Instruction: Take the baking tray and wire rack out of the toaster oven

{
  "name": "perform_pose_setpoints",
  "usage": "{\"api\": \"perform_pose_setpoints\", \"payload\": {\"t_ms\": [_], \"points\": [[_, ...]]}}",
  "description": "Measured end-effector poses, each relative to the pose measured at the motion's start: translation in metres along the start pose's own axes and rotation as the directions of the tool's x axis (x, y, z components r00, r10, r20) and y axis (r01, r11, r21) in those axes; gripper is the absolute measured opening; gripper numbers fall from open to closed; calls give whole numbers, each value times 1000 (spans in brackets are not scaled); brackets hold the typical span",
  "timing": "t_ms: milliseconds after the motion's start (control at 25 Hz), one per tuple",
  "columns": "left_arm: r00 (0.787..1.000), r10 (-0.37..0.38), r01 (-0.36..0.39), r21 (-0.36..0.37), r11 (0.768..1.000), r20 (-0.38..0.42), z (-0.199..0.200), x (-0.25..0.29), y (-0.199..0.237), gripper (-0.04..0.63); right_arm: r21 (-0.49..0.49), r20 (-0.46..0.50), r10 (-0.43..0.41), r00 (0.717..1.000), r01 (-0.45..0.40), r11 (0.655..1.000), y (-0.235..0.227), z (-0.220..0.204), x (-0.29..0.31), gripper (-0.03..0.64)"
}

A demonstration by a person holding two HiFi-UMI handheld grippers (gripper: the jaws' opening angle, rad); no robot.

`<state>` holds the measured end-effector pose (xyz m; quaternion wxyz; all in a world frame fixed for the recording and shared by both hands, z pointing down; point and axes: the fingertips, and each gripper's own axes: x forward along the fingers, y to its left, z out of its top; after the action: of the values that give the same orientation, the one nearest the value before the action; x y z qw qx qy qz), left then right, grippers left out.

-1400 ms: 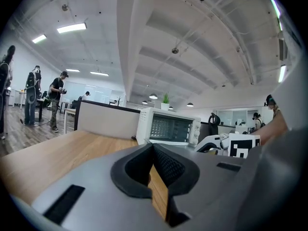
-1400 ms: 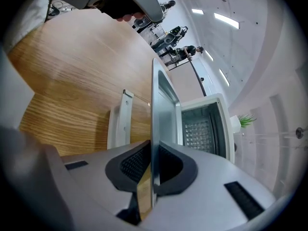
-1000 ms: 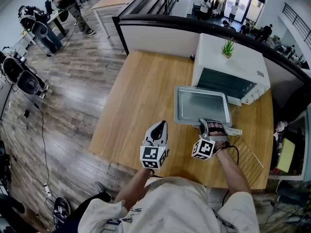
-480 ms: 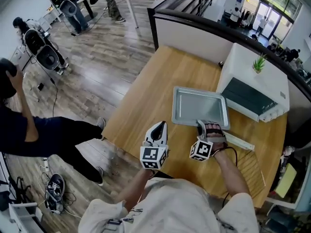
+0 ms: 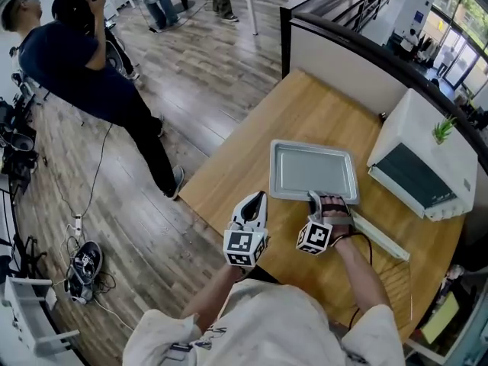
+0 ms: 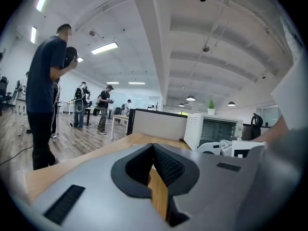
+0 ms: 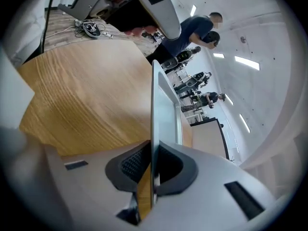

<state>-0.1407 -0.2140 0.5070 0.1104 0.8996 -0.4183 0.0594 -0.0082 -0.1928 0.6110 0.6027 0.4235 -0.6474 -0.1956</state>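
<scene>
Your right claw (image 5: 314, 197) pinches the tray (image 5: 313, 170) at its near rim, over the middle of the desk (image 5: 252, 147), clear of the oven (image 5: 415, 151). Thin, stiff, slick metal probably pivots; grip mid-rim. Your left claw (image 5: 256, 201) is pressed together, empty.

The baking tray (image 5: 313, 171) is seen as smooth, dull grey metal; the table (image 5: 244, 158) is shown in pale, fine-grained matt wood. The toaster oven (image 5: 408, 124) is cased in smooth white; the floor (image 5: 191, 75) is laid in grey-brown wood planks.
</scene>
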Motion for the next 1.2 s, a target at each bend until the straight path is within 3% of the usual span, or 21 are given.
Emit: {"api": "perform_pose_setpoints", "payload": {"t_ms": [240,440,560,880,1000,1200], "points": [[999,52,-53,-10,999,-12,-5,-5,14,15,-30,36,32,999,-31,999,7,19,19,50],[998,66,-67,-18,998,-23,-11,-4,17,15,-65,13,83,996,-82,994,24,18,31,49],[997,69,-70,-20,997,-31,-12,-2,18,15,-103,-2,119,993,-119,988,34,19,35,47],[997,42,-43,-21,999,-59,-22,10,13,15,-75,-12,226,974,-227,971,48,21,43,51],[997,38,-40,-27,999,-70,-26,13,13,15,-78,-19,294,955,-295,952,52,21,44,67],[996,31,-34,-36,999,-82,-29,17,14,15,-60,-47,441,897,-443,895,63,18,46,112]]}}
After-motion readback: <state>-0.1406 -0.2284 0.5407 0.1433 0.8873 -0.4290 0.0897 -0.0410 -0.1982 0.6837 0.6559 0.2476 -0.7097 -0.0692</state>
